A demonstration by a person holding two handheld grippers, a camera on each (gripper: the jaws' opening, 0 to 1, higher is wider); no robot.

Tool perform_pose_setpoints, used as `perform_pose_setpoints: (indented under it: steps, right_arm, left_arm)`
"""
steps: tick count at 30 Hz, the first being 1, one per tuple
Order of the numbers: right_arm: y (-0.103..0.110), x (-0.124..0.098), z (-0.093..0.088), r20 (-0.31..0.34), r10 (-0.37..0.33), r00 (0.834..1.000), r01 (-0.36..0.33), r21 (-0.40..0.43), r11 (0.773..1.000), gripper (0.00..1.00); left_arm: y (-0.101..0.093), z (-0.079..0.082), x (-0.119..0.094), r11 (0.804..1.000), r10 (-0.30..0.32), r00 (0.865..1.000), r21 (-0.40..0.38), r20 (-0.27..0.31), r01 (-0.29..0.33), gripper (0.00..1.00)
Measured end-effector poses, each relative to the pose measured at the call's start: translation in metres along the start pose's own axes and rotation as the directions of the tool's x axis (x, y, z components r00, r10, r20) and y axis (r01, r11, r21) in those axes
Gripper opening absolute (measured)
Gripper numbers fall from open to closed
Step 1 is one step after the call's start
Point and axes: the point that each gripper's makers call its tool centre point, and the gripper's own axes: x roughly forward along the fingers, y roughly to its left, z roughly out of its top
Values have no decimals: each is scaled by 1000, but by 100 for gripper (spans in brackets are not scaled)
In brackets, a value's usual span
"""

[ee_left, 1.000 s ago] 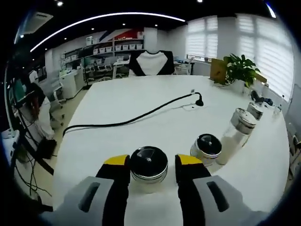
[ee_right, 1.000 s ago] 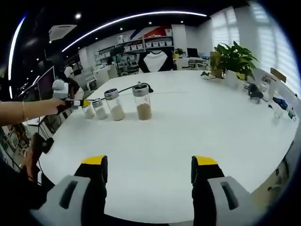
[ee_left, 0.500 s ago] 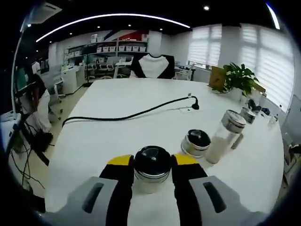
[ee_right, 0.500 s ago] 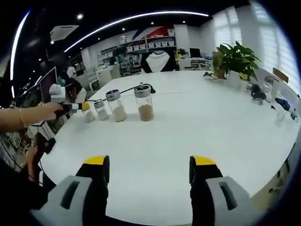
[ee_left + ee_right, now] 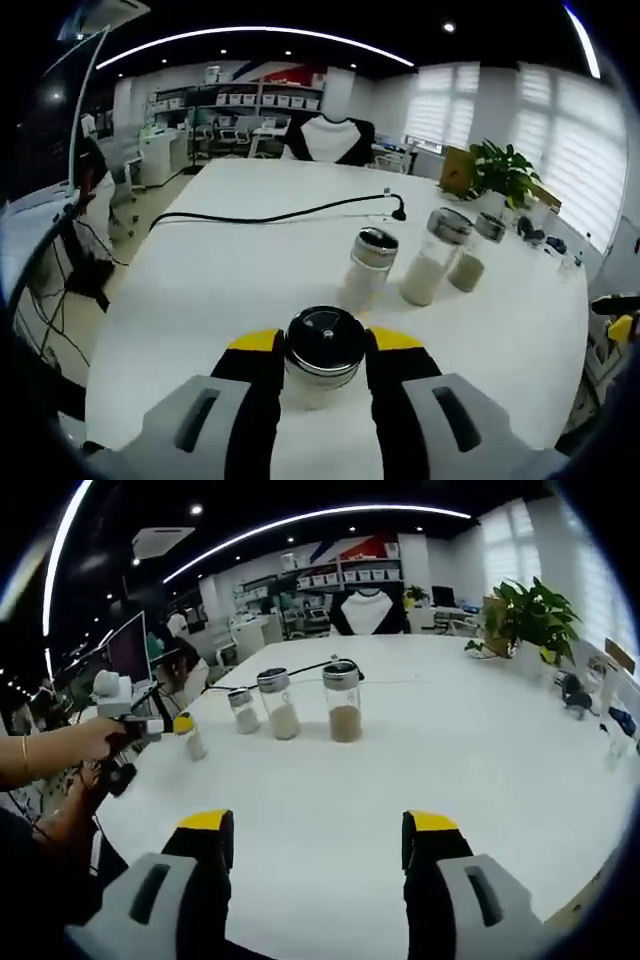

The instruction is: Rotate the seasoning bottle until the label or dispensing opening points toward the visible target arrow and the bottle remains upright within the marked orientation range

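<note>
A seasoning bottle (image 5: 322, 340) with a black and silver lid sits between the fingers of my left gripper (image 5: 320, 352), which is shut on it. In the right gripper view the same bottle (image 5: 192, 742) stands upright at the table's left edge, held by the left gripper (image 5: 150, 726) in a person's hand, apart from the row. Whether it touches the table I cannot tell. My right gripper (image 5: 318, 825) hangs open over the near side of the white table (image 5: 400, 780) with nothing between its fingers. No arrow or marked range is visible.
Three more lidded bottles (image 5: 370, 264) (image 5: 432, 258) (image 5: 472, 255) stand in a row beyond the held one, seen again as a row (image 5: 343, 704) in the right gripper view. A black cable (image 5: 270, 215) crosses the table. A potted plant (image 5: 500, 168) stands at the far right.
The left gripper has tightened on the bottle and drawn it away from the row, swinging round so the other three bottles now lie ahead. The right gripper has stayed open and nearly still.
</note>
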Motion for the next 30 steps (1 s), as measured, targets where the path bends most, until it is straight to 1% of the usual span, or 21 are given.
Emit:
perform_pose_setpoints:
  steps: [4,6,12,16,17,19,24,25,27,30]
  right_arm:
    - [8,5,0,-9,28,1000,-28,-15,1000,68]
    - [12,8,1,-10,42,999,-42,-21,999,68]
    - [30,16,4,-17,94,995,-95,-50,994,68]
    - [41,19,3,-28,125,992,-126,-65,990,68]
    - [44,20,2,-32,131,991,-133,-69,989,68]
    - [48,21,2,-36,142,989,-144,-71,987,68]
    - [53,24,3,-36,153,988,-156,-78,985,68]
    - [56,24,5,-32,158,987,-160,-84,984,68]
    - [59,25,6,-34,168,985,-171,-90,981,67]
    - [64,26,4,-42,183,982,-186,-95,978,67]
  left_arm:
    - [-8,-13,-21,1000,-8,1000,16,7,8,34]
    - [-12,-21,-32,1000,-13,1000,25,0,13,34]
    - [-14,-38,-56,1000,-6,1000,28,-8,6,34]
    - [-14,-44,-67,999,-6,1000,32,-13,6,34]
    - [-10,-46,-68,1000,-3,1000,31,-11,3,34]
    - [-9,-47,-71,999,-2,1000,32,-4,2,34]
    - [-14,-53,-79,999,-8,1000,42,-19,9,34]
    - [-17,-56,-81,997,-36,999,66,-36,38,34]
    - [-18,-57,-83,996,-40,998,75,-39,43,34]
    - [-23,-63,-87,992,-72,996,97,-53,77,34]
